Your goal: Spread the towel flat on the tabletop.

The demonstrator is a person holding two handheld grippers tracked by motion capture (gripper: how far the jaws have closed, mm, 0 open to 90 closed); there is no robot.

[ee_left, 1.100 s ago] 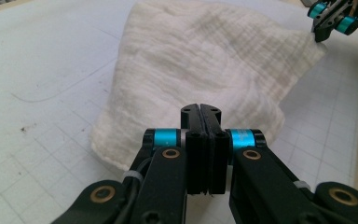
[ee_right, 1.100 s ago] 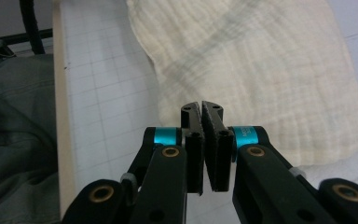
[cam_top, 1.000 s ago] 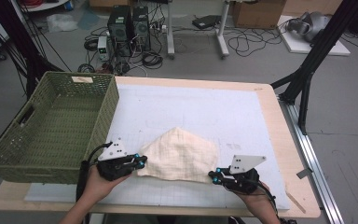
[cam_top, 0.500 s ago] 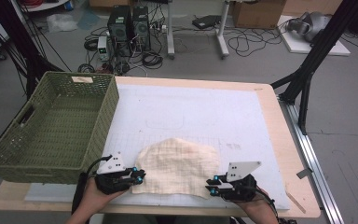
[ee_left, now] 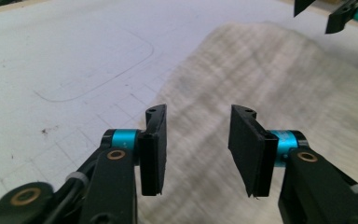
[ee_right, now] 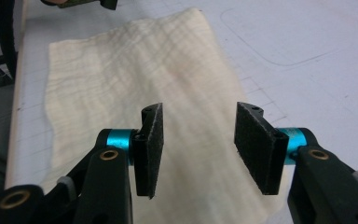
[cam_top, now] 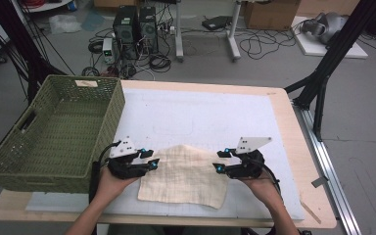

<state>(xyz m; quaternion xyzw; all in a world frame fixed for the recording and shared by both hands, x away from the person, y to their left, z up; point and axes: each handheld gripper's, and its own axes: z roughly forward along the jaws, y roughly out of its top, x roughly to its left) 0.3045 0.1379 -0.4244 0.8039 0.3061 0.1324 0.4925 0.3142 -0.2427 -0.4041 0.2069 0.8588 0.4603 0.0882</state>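
Your left gripper (cam_top: 152,163) sits at the left edge of the cloth (cam_top: 186,174), jaws apart, nothing pinched; they've just been opening, and in the left gripper view the cloth (ee_left: 270,84) lies under and past the gap, not between the pads. Your right gripper (cam_top: 220,161) is the same at the cloth's right edge: jaws parted, just been opening, released. In the right gripper view the cloth (ee_right: 135,70) is spread flat below the jaws, free of both pads. The cloth is cream, lying loose and mostly flat on the white mat (cam_top: 200,112) near your side of the table (cam_top: 284,112), between your two grippers. The green basket (cam_top: 54,132) stands at the left of the table, just beside your left gripper, apart from the cloth.
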